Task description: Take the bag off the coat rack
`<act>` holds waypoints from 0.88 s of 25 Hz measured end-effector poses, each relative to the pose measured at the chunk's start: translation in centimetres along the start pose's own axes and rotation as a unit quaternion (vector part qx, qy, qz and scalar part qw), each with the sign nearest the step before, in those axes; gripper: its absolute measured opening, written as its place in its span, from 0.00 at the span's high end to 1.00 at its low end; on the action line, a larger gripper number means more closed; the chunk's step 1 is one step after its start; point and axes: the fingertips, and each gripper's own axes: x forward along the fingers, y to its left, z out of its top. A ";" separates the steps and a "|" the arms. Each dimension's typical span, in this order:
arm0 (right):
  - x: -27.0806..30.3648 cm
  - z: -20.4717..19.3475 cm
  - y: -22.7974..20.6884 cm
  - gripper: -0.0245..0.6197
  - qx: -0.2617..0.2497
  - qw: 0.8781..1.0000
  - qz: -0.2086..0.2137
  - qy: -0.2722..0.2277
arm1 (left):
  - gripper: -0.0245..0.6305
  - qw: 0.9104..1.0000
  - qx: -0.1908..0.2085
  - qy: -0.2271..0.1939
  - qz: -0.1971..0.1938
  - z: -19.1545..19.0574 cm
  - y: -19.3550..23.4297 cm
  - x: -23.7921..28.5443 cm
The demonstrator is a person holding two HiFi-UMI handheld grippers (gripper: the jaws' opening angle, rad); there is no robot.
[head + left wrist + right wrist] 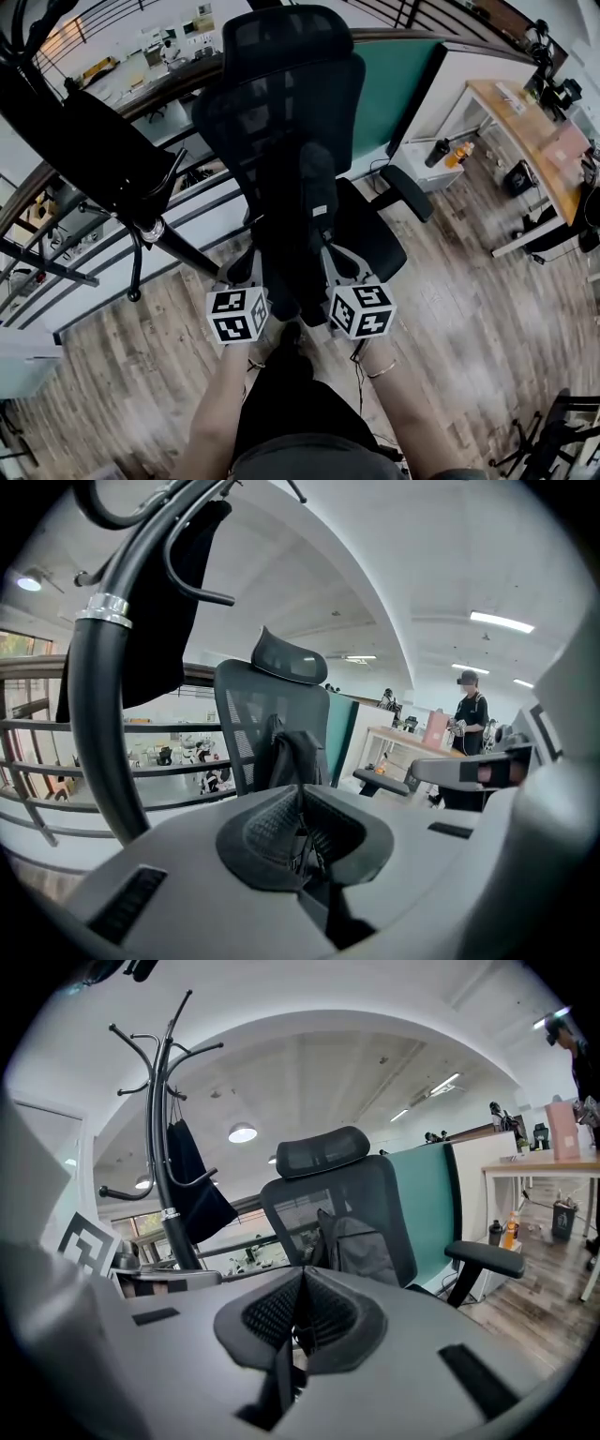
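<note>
Both forearms [220, 403] are seen from above, stretched out over the wood floor [141, 356]. The left gripper [300, 796] is closed: its ribbed pads are pressed flat together and nothing is pinched between them. The right gripper [302, 1279] is closed the same way, pad on pad and empty. In the head view the two marker cubes [237, 315] are carried side by side, about level with each other.

Just ahead, the backpack [361, 1246] is stood upright on the chair [281, 75], off the rack and leant against the mesh backrest. Its lower end is seen between the two tools. Whether either tool touches it cannot be told.

To the left of the chair the rack [169, 1215] is planted, a dark pole with curved hooks. A black cloth [197, 1194] is hung by thin straps from one hook — bag or garment, it cannot be told.

Behind the rack a railing [37, 726] is run across the view, and behind the chair a teal partition [427, 1204] is set. Further right a desk [525, 131] is placed on the wood floor. Beside it, well away, a person [467, 714] in dark clothes is seen standing.
</note>
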 end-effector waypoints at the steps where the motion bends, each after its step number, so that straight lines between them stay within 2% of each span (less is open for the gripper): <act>1: -0.4 0.1 0.2 0.95 0.000 1.000 0.000 -0.003 | 0.91 1.000 0.000 0.000 0.000 0.0 -0.1 -0.4; 12: -4.8 0.4 0.8 0.96 -0.001 1.000 -0.004 -0.025 | 0.91 0.999 0.040 -0.019 -0.003 0.6 -2.2 -3.7; 22: -7.0 0.6 0.7 0.96 -0.013 0.999 -0.009 -0.032 | 0.91 0.998 0.047 -0.034 0.003 0.7 -3.3 -6.0</act>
